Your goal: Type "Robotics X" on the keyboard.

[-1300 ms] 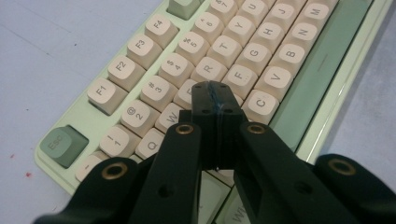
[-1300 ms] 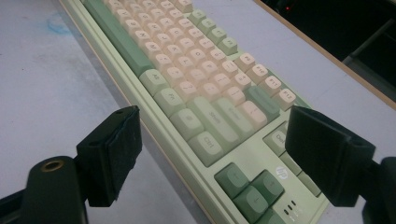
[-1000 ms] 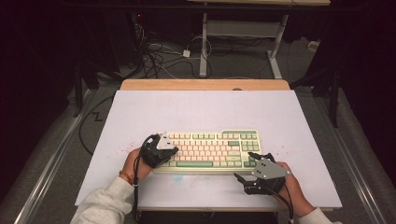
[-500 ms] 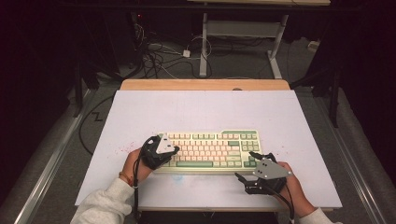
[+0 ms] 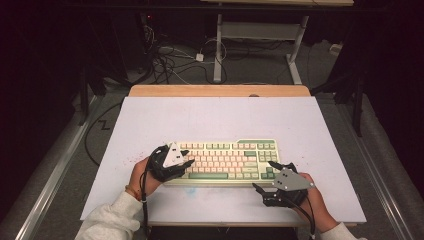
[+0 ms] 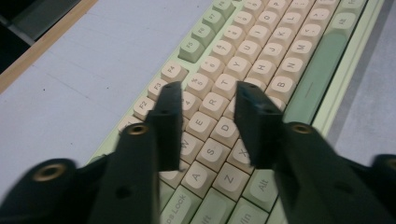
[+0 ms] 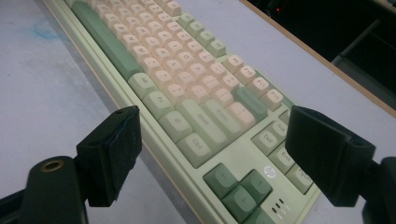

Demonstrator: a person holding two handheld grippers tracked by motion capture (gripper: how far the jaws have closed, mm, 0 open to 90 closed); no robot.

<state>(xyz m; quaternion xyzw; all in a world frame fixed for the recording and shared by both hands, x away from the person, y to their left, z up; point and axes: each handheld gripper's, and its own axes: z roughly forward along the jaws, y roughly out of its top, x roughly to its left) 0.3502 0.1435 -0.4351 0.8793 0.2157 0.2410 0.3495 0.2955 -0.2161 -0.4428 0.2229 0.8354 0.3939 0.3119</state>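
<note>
Just now your left gripper (image 6: 208,100) opened its jaws above the keyboard (image 5: 227,160), nothing between them; right gripper (image 7: 212,154) stood wide apart.

The keyboard (image 5: 227,161) lies on the table (image 5: 210,117) between the two grippers: the left gripper (image 5: 186,165) sits over its left end, the right gripper (image 5: 265,175) just beside its near right corner.

The keyboard (image 6: 261,70) is cut off by the left gripper view's edges — its lower left keys are hidden behind the jaws. In the right gripper view its near corner is cropped, and its far keys are blurred.
</note>
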